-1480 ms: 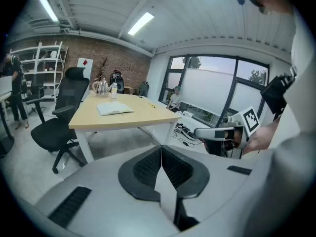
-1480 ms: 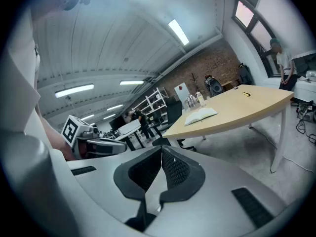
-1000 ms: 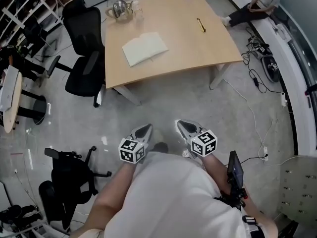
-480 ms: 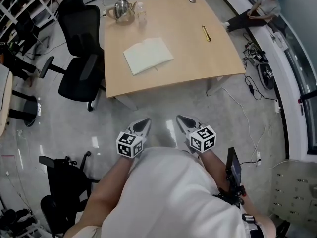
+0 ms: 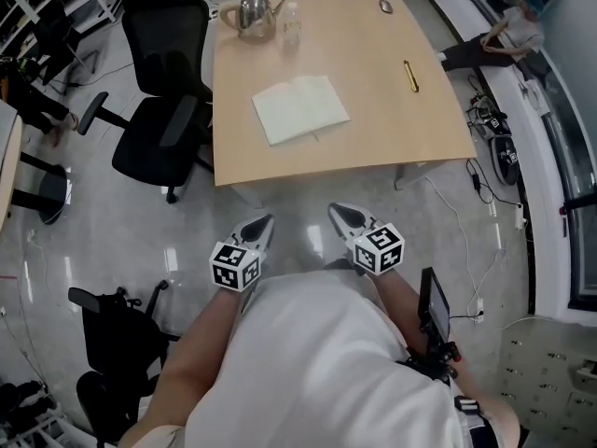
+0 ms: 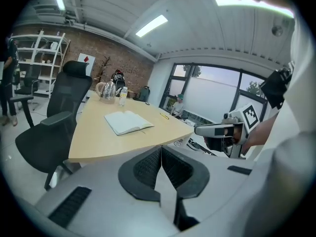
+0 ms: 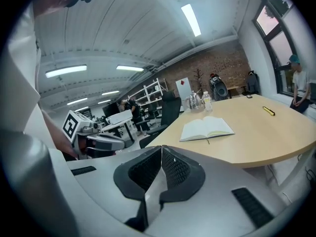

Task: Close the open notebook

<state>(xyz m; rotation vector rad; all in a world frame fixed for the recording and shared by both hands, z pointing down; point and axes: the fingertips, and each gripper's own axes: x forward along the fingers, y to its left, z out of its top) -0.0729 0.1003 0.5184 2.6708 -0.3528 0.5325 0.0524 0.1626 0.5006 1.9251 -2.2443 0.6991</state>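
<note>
- Since a second back, the person had walked closer. The table (image 5: 373,143) and notebook (image 5: 300,109) sat nearer in the head view, with both grippers carried out front.
- Left gripper (image 5: 265,220) and right gripper (image 5: 337,210) both had their jaws pressed together with nothing in either.
- Notebook lay open and flat, pages up, around mid-table. It was well apart from both grippers.
- Progress looked like basically zero. Reaching the table, catching a cover and folding it over were all still left.
- Head view gave the layout: kettle (image 5: 252,12) at the far end, pen (image 5: 409,75) off right, chair (image 5: 168,110) at the left side. The jaws couldn't really be read from there.
- Gripper views showed the closed jaws plainly. Each also caught the other gripper off to the side, and they gave a low angle on the spread pages.
</note>
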